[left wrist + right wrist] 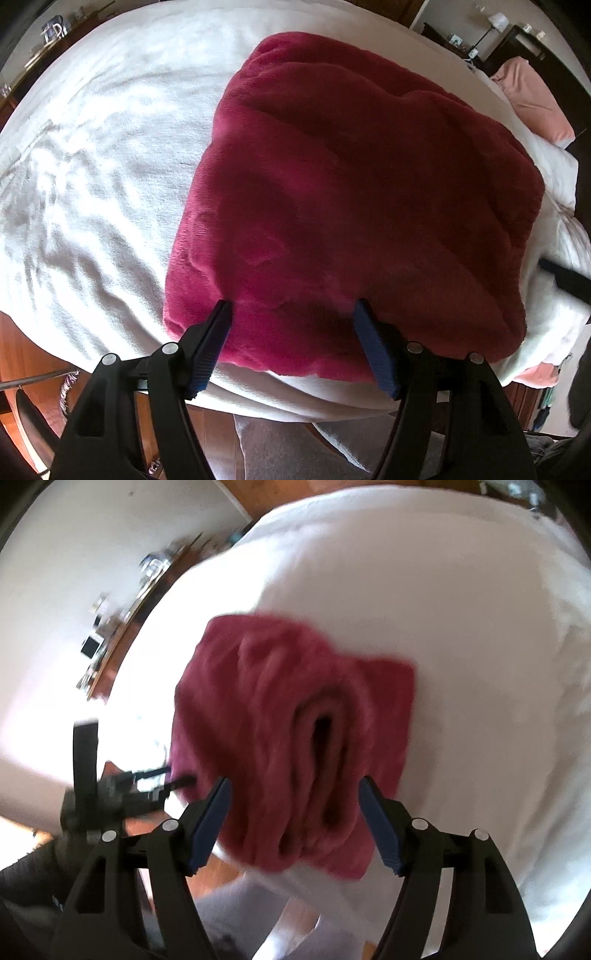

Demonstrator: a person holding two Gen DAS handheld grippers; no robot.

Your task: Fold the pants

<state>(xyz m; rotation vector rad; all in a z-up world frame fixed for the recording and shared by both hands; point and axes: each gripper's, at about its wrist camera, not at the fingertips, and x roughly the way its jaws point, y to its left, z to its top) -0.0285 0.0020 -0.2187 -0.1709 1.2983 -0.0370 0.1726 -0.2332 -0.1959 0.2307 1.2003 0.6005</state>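
The dark red fleece pants [351,192] lie folded into a thick, roughly square bundle on the white bed cover [103,166]. My left gripper [293,308] hangs open over the bundle's near edge, and nothing is pinched between its blue pads [210,343]. The right wrist view is blurred. It shows the pants [266,709] from the side with their stacked folds showing, and my right gripper [294,782] is open just above their near end. The left gripper [110,794] shows at the left of that view. A dark finger of the right gripper [565,280] shows at the right edge of the left wrist view.
The bed cover [461,609] spreads wide around the pants. A pink pillow [532,99] and a white one lie at the far right, beside a nightstand with a lamp [495,22]. A cluttered wooden dresser [122,620] stands along the wall. Wooden floor and a grey rug [280,443] lie below the bed's edge.
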